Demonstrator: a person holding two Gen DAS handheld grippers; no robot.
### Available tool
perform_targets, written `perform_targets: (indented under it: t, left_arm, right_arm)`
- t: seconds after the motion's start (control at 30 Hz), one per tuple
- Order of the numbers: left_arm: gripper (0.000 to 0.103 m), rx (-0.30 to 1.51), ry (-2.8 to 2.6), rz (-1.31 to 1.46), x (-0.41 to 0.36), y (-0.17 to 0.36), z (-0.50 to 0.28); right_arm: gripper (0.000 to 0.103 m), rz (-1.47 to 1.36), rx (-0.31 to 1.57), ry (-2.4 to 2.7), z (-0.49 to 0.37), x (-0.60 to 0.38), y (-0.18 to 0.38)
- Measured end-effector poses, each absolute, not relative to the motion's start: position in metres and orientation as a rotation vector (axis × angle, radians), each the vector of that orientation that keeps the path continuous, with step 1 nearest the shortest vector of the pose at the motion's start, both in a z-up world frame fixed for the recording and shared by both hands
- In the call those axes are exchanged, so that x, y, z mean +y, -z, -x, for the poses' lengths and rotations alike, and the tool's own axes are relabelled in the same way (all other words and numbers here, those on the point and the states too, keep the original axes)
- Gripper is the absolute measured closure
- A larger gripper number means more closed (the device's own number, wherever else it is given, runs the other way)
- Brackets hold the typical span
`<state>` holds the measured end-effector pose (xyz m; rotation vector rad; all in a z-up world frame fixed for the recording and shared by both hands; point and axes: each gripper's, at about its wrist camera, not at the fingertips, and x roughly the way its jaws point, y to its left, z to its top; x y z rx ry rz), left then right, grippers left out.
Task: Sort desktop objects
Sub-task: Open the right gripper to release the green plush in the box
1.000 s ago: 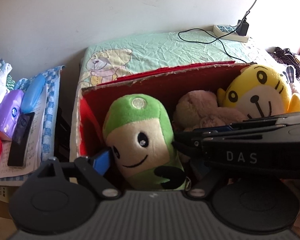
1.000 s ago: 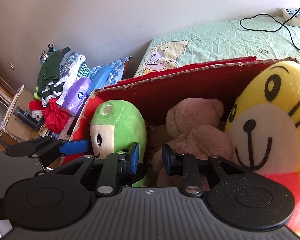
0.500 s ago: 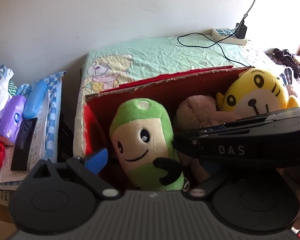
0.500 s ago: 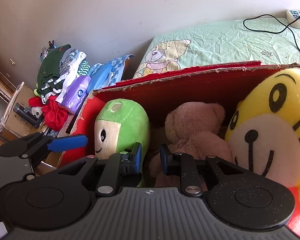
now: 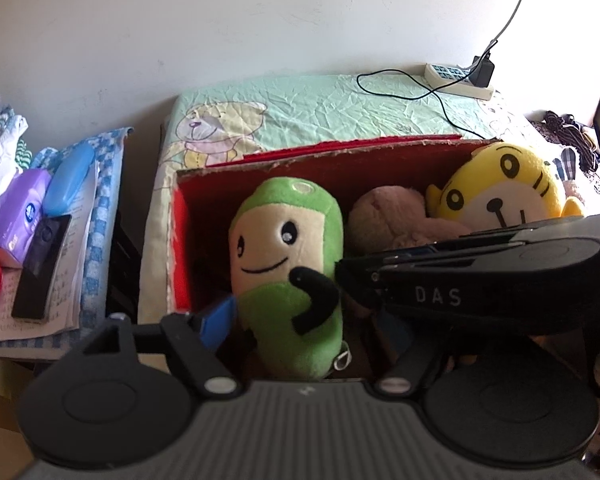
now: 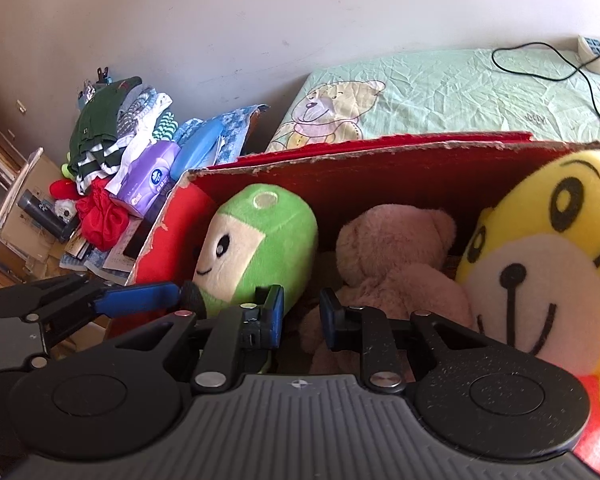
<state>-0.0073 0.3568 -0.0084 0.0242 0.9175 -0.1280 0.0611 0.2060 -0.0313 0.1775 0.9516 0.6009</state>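
A red cardboard box (image 5: pixel 340 152) (image 6: pixel 380 148) holds three soft toys. The green plush (image 5: pixel 284 248) (image 6: pixel 260 240) stands at its left, the pink bear (image 5: pixel 384 216) (image 6: pixel 396 248) in the middle and the yellow tiger (image 5: pixel 500 188) (image 6: pixel 540 272) at the right. My left gripper (image 5: pixel 296 320) is open wide around the green plush's lower body; its right finger is hidden behind the right gripper's body (image 5: pixel 460 280). My right gripper (image 6: pixel 302 316) sits low between the green plush and the bear. Its pads stand slightly apart, and nothing shows between them.
The box rests on a pale green bear-print sheet (image 5: pixel 320 108), where a power strip (image 5: pixel 456 80) and black cable lie at the back. Left of the box lie a purple tissue pack (image 5: pixel 20 208), a blue case (image 5: pixel 68 180), a black handset (image 5: pixel 44 264) and piled clothes (image 6: pixel 112 132).
Both grippers have drawn back and up a little from the box, so the toys look smaller. The green plush now leans slightly right. Neither gripper's finger gap has visibly changed.
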Motion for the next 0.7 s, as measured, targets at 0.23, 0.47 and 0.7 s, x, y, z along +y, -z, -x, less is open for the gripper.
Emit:
perform_targets:
  t: [0.23, 0.47, 0.7]
  left_arm:
    - [0.025, 0.914, 0.138, -0.010, 0.357, 0.010, 0.005]
    - [0.023, 0.893, 0.140, -0.002, 0.359, 0.005, 0.007]
    - [0.025, 0.905, 0.143, -0.006, 0.357, 0.007, 0.007]
  right_arm:
    - [0.080, -0.200, 0.958, -0.587, -0.063, 0.203, 0.035]
    - [0.080, -0.256, 0.960, -0.573, -0.060, 0.192, 0.033]
    - [0.080, -0.239, 0.948, -0.565, -0.060, 0.198, 0.033]
